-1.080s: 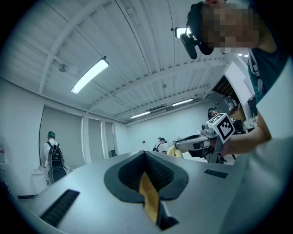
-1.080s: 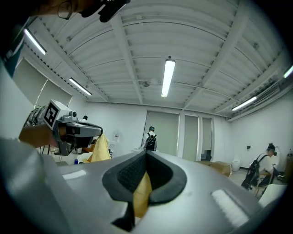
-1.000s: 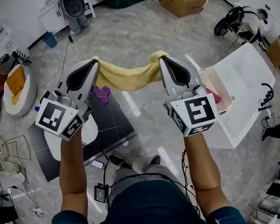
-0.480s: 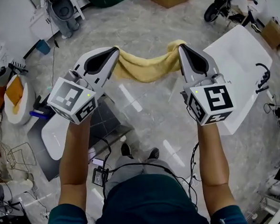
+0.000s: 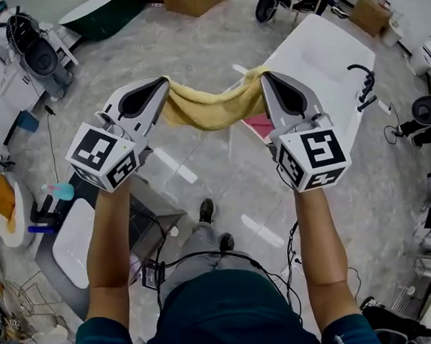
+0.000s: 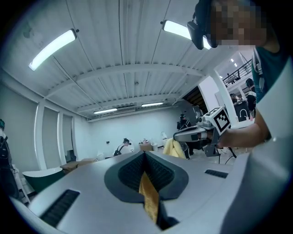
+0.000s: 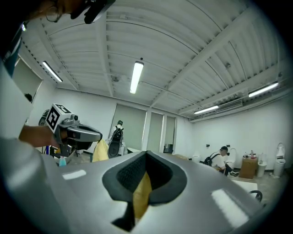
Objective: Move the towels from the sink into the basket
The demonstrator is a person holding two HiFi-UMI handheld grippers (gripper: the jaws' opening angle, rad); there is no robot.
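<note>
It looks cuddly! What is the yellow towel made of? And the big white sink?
Yellow towel: soft cloth, probably cotton terry; it sags limply between the left gripper and right gripper and looks fuzzy, matte. White sink: hard and smooth, maybe ceramic or acrylic; flat, even white with crisp edges. Which one, I cannot tell.

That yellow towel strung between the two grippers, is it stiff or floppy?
Probably floppy: the yellow towel sags between the left gripper and right gripper. Likely light, since pinched edges alone carry it.
</note>
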